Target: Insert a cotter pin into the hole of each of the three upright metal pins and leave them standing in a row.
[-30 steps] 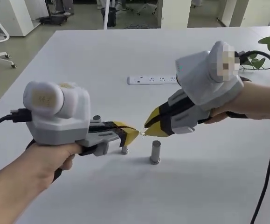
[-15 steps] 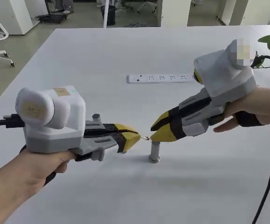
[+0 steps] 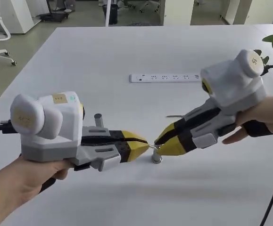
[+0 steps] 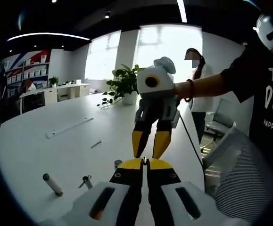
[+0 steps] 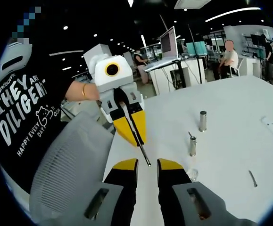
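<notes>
Both tongs dropped vs 1 s ago; tips now meet over short grey steel upright pin on white desk. L tongs pinch thin dark wire cotter pin; R tongs sit narrowly apart at its tip. Wire is light, springy, prob. twists, so hold near head. R gripper view gives wire's angle; head view gives tips' height over upright pin.

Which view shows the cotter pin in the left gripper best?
The right gripper view: the cotter pin juts clear of the left gripper's shut fingers. The head view shows a small glint at those fingertips; the left gripper view, a sliver.
</notes>
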Demonstrator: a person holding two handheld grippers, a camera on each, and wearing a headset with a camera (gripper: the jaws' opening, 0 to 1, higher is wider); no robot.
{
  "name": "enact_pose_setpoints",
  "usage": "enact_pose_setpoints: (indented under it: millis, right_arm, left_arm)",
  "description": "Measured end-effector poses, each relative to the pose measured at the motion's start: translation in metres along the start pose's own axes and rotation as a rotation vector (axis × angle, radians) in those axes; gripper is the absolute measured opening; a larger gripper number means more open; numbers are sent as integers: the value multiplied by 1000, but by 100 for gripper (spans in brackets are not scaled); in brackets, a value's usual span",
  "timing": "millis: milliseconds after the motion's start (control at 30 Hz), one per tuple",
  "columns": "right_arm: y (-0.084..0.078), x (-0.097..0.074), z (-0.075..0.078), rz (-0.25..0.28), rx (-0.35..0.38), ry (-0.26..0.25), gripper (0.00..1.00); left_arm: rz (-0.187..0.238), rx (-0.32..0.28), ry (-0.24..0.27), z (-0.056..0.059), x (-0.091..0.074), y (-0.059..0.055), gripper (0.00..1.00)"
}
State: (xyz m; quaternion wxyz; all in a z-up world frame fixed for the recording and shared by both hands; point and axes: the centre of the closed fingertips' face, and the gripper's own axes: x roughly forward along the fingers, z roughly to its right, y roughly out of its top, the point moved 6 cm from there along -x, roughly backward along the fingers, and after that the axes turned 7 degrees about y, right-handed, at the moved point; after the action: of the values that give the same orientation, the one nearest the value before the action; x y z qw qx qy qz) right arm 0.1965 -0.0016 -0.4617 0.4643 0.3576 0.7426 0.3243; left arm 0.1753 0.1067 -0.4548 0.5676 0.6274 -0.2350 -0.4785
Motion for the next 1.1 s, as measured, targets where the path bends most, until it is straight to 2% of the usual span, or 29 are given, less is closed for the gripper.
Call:
enact_pose_setpoints:
  millis: [200,333,500,667,700,900,967,1000,1100]
  right_arm:
    - [-4,4,-6,-8,0,39,8]
    - [-2,4,-6,19,8,44,6]
    - [-3,4,-7,21,-2,51,0]
    - [-3,3,-8,20,-20,52,0]
    - [-3,2,-8,14,-6,58,0]
    - [-3,2,-9,-24,-33,33,0]
    - [-3,1,-8,-46,-52,18,0]
    - [-4,1,-8,-57,-46,14,0]
    - [-5,2,-8,-87,-76,9,0]
  left_arm:
    - [17,-16,-28,4,0,1,0]
    - [20,-20,-49,7,0,1,0]
    - [33,-44,-58,9,-1,1,0]
    - [33,-59,-60,9,-1,0,0]
    - [34,-65,-65,10,-1,0,0]
    - [27,-70,-58,10,1,-2,1]
    - [14,-68,-37,9,3,-3,1]
    - [-4,-82,-5,8,4,-4,2]
    - [-4,-58,6,7,6,-4,4]
